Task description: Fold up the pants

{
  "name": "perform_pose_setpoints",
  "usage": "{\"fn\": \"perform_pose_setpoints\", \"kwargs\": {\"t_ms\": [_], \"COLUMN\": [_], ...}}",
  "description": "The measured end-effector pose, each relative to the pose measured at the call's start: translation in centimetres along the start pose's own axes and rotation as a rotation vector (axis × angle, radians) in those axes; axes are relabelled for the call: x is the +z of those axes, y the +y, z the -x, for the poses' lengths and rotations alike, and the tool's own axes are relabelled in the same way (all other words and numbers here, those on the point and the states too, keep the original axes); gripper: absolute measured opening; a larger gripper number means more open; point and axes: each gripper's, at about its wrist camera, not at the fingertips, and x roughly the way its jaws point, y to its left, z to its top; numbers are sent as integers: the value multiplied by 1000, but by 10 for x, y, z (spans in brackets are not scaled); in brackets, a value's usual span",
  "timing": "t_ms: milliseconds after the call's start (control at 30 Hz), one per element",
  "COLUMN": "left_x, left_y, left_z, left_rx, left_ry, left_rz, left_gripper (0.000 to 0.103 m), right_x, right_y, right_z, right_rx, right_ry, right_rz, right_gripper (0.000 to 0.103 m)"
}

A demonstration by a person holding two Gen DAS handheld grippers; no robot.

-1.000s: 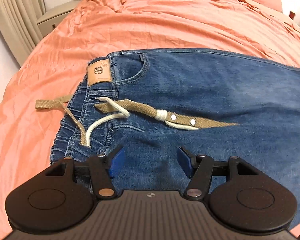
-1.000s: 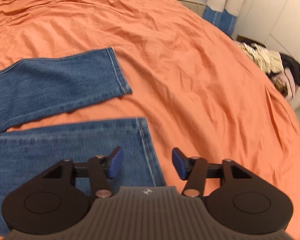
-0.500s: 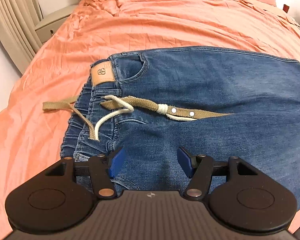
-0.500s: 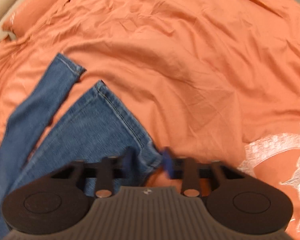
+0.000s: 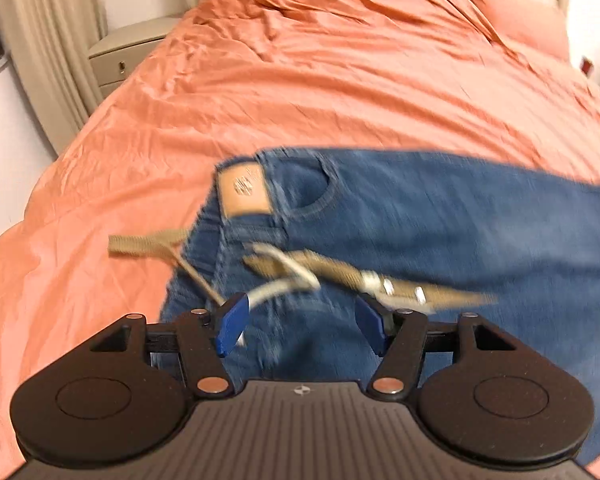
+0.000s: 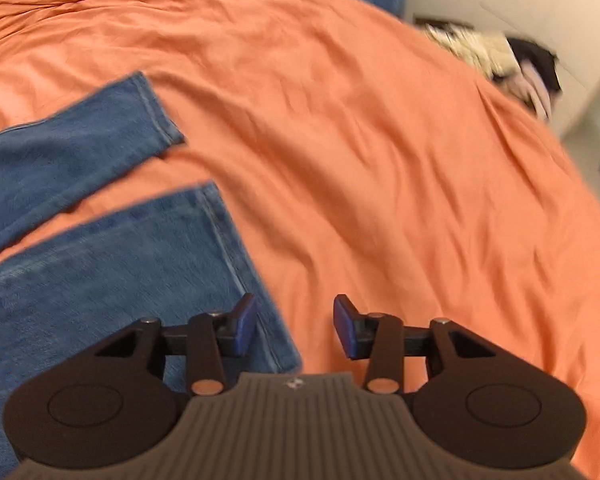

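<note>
Left wrist view: the left hand-held gripper (image 5: 298, 326) hangs wide and empty over the jeans' (image 5: 440, 240) waistband on the bed (image 5: 320, 80). The right hand-held gripper (image 6: 294, 328), jaws just reopening, holds nothing beside the leg hem (image 6: 236, 264).

Blue denim pants (image 5: 440, 216), matt with a faded, slightly coarse weave, lie on a bed (image 5: 320, 80) covered in soft, wrinkled orange cotton-like cloth. A smooth tan leather-look patch (image 5: 244, 188) marks the waistband, crossed by a woven khaki webbing belt (image 5: 340, 274) with small shiny metal rivets and a white cord (image 5: 276, 288). The left claw (image 5: 298, 326) and right claw (image 6: 294, 330) are matt black plastic with blue rubbery pads and copper-coloured pins; the ribbed housing looks dull grey.
</note>
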Motion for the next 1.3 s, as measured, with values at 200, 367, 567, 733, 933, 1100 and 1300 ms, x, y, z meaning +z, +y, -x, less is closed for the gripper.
{"fn": "perform_pose_setpoints", "kwargs": {"t_ms": [200, 367, 567, 733, 933, 1100, 1300], "left_x": [42, 63, 74, 80, 80, 82, 86], "left_y": [32, 59, 69, 64, 45, 29, 21], "left_z": [-49, -98, -140, -154, -151, -149, -154], "left_rx": [-1, -41, -55, -31, 55, 124, 178], "left_ry": [-16, 19, 56, 80, 84, 60, 74], "left_rz": [141, 281, 321, 310, 220, 160, 132], "left_gripper": [78, 78, 77, 71, 60, 55, 57], "right_x": [51, 107, 169, 197, 201, 209, 204], "right_y": [49, 97, 129, 132, 139, 135, 162], "right_z": [-8, -44, -105, -157, -183, -152, -173], "right_rx": [167, 204, 175, 179, 242, 204, 77], "right_ry": [-70, -95, -92, -52, -28, -203, -152], "right_rz": [-18, -14, 13, 15, 70, 96, 159], "right_gripper": [39, 39, 39, 39, 8, 0, 0]}}
